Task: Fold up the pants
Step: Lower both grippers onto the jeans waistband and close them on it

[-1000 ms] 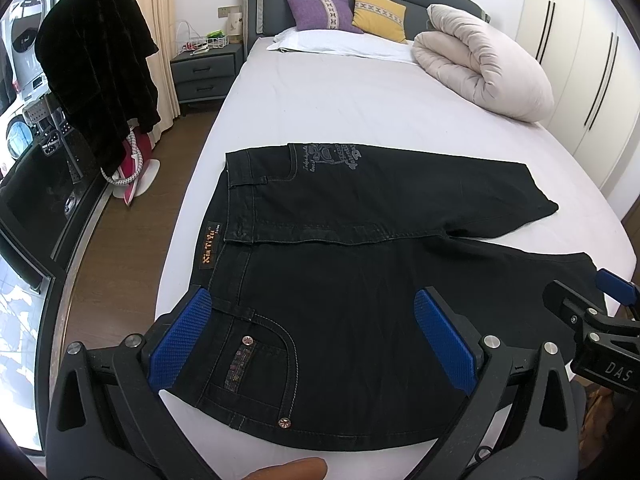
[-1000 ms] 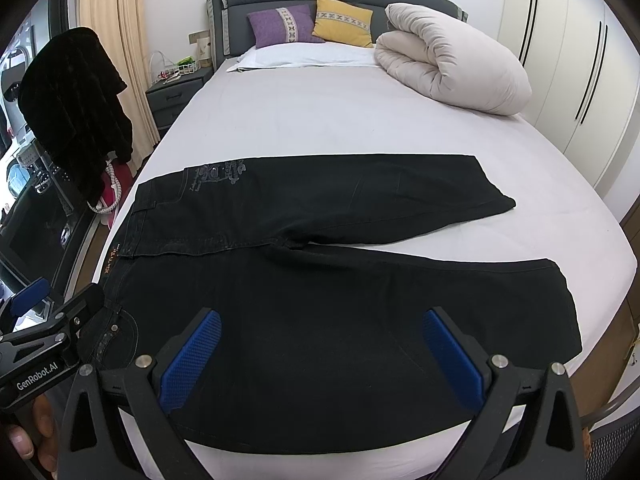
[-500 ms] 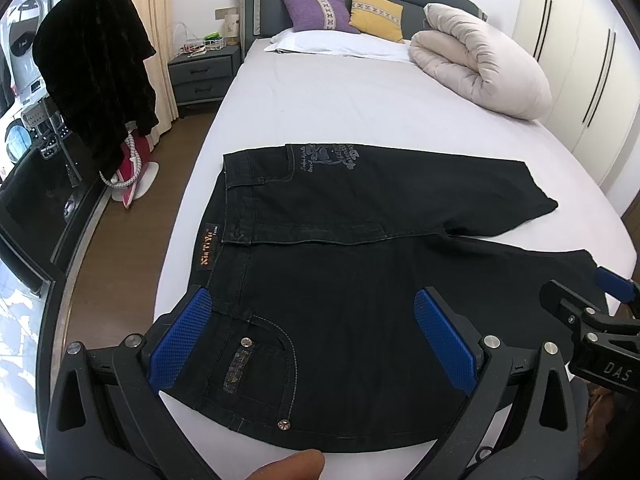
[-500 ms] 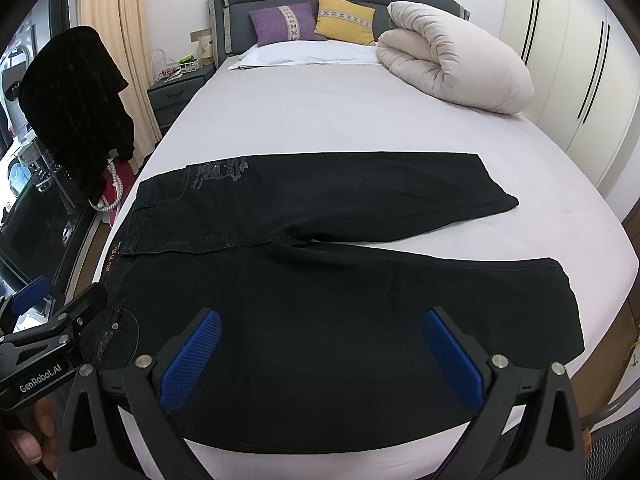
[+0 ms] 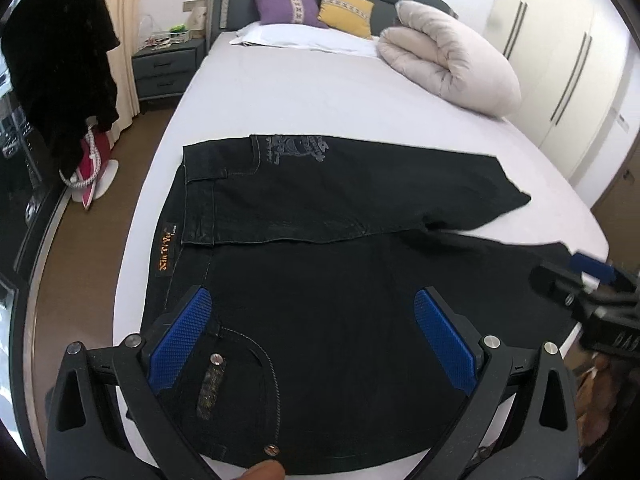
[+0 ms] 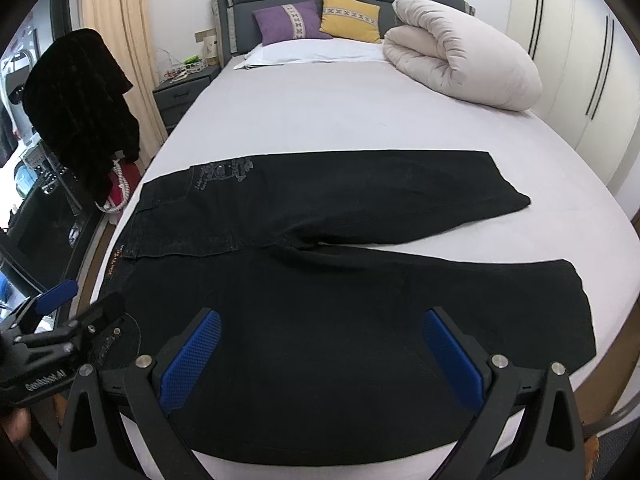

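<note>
A pair of black denim pants (image 6: 328, 280) lies spread flat across the foot of a wide bed with a pale lilac sheet (image 6: 340, 112), waistband toward the left edge of the mattress and both legs running out to the right, the far leg angled slightly away from the near one so that a wedge of sheet shows between their hems. The left tool (image 5: 320, 344), its blue-padded fingers (image 5: 180, 336) spread wide and gripping nothing, hovers over the near hip, where a stitched pocket with metal rivets (image 5: 236, 384) sits by the waistband; the right tool (image 6: 320, 360) hangs likewise released and empty above the thigh of the near leg, close to the bed's front edge. Neither tool appears to touch the cloth. A rolled cream duvet (image 6: 460, 56), a purple cushion (image 6: 292, 20) and a yellow cushion (image 6: 350, 16) sit well apart at the headboard end, and a dark garment (image 6: 80, 108) hangs beside the bed on the left. The fold itself looks not yet begun: this reads as the approach to a first grasp. The likely next move is to bring one leg over the other, which calls for the left tool to pinch the near edge at the waistband and the right tool to pinch the near leg's outer seam farther along, then lift both together and carry them across so the edges line up without dragging the pants off the mattress.
</note>
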Tool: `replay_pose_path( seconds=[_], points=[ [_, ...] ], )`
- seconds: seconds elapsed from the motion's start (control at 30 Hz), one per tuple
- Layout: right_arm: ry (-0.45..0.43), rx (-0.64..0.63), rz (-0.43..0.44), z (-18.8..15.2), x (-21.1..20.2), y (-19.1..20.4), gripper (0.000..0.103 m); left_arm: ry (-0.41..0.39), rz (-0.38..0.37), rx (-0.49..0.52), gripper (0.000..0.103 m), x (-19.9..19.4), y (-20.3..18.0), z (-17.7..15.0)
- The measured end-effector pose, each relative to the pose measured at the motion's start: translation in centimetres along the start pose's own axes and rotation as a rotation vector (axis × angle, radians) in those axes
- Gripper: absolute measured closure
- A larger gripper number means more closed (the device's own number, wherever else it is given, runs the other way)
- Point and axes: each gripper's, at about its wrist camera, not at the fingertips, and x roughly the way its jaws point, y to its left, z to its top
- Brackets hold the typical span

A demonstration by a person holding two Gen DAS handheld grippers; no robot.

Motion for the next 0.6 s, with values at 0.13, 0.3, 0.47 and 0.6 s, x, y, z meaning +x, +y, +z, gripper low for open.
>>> replay_pose_path(
  seconds=[0.13, 0.3, 0.47, 0.6],
  points=[
    [-0.01, -0.025, 0.068, 1.6, 0.9, -0.8, 0.0, 0.097, -0.004, -0.089, 0.0, 2.3, 2.3, 0.5],
    [0.0, -0.081, 0.14, 4.1, 3.3, -2.1, 0.0, 0.04, -0.033, -0.073, 0.0, 5.3, 7.1, 5.3],
    [0.003, -0.18, 0.23, 7.5, 6.0, -3.2, 0.004, 0.009, -0.049, 0.115, 0.0, 10.4, 11.2, 14.4],
    [0.021, -0.296, 0.312, 10.1, 8.4, -3.3, 0.018, 0.1, -0.11, 0.234, 0.005, 16.2, 13.4, 20.2]
  ],
)
